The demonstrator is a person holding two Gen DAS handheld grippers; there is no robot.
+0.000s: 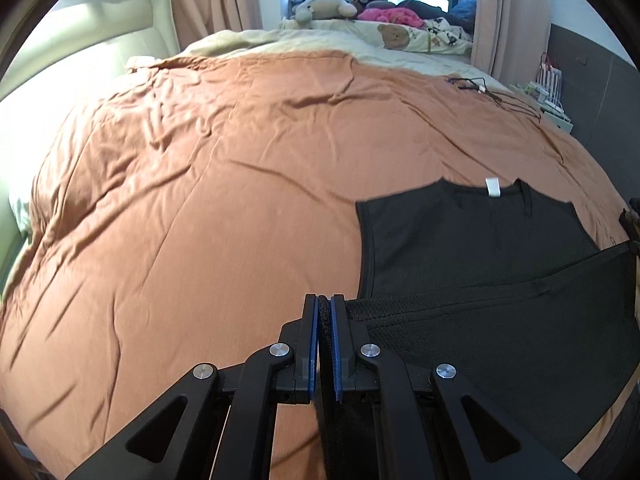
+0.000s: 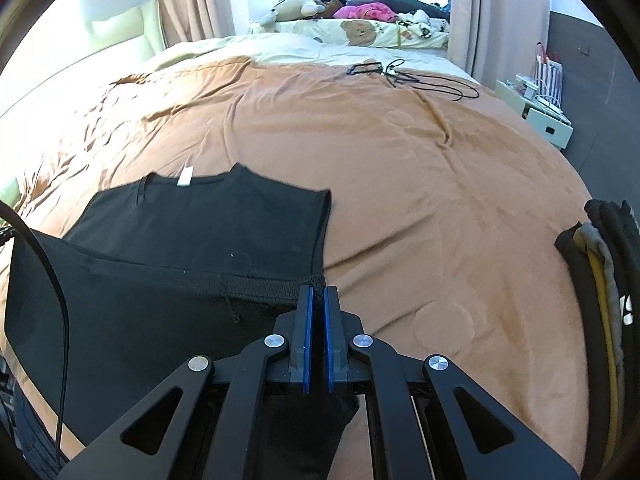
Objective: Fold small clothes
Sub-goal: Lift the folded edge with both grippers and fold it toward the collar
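Note:
A black garment (image 1: pixel 480 240) with a white neck label (image 1: pixel 493 187) lies on the orange bedspread (image 1: pixel 200 180). My left gripper (image 1: pixel 324 300) is shut on the left corner of its mesh hem, lifted off the bed. In the right wrist view the same garment (image 2: pixel 200 224) lies to the left, and my right gripper (image 2: pixel 316 292) is shut on the hem's right corner. The hem (image 2: pixel 248 284) is stretched between the two grippers over the lower half of the garment.
A pile of folded clothes (image 2: pixel 600 272) sits at the bed's right edge. Black cables (image 2: pixel 404 76) lie far back on the bed. Pillows and soft toys (image 1: pixel 340 12) are by the window. A white bedside unit (image 2: pixel 540 116) stands to the right.

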